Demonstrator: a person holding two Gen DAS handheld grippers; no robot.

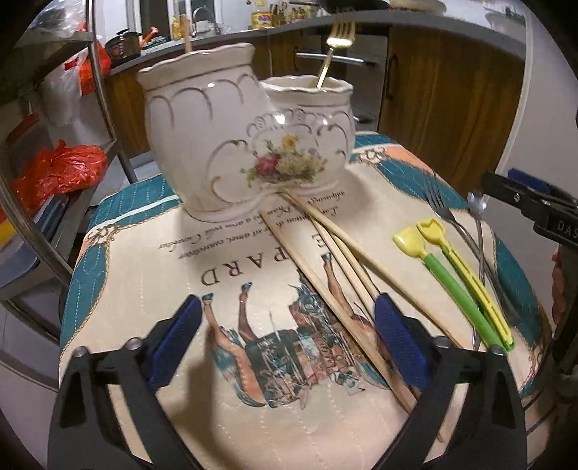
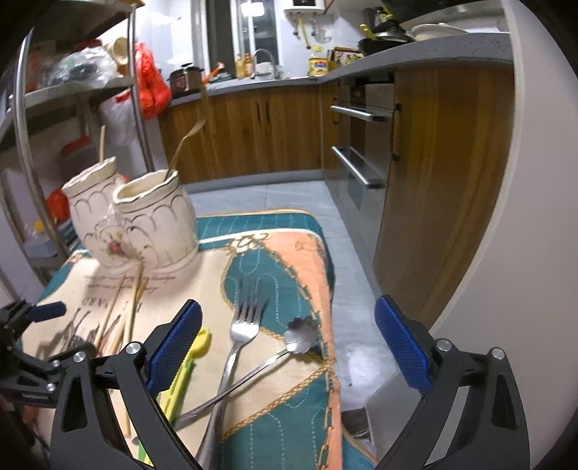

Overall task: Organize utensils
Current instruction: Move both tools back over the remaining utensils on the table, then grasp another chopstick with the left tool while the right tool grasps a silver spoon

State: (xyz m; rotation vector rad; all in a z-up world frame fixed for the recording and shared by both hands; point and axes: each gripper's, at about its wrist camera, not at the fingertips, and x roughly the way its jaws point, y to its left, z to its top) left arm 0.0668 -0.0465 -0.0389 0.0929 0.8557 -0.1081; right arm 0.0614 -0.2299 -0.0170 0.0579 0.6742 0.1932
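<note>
A white floral ceramic double holder (image 1: pixel 231 144) stands at the far side of the printed mat (image 1: pixel 144 260); a gold fork (image 1: pixel 337 43) stands in its right cup and a wooden stick (image 1: pixel 187 34) in its left. Several wooden chopsticks (image 1: pixel 325 249) lie before it. Two plastic utensils, green-handled (image 1: pixel 451 285) and yellow (image 1: pixel 466 274), lie to the right, beside a steel fork (image 2: pixel 240 325) and a flower-shaped spoon (image 2: pixel 300 336). My left gripper (image 1: pixel 289 340) is open over the chopsticks' near ends. My right gripper (image 2: pixel 289 343) is open above the steel fork and spoon.
A metal shelf rack (image 1: pixel 54 162) with red bags stands at the left. Wooden kitchen cabinets (image 2: pixel 253 130) and an oven (image 2: pixel 361 137) lie behind. The mat's right edge (image 2: pixel 334 325) drops to the tiled floor (image 2: pixel 289 197).
</note>
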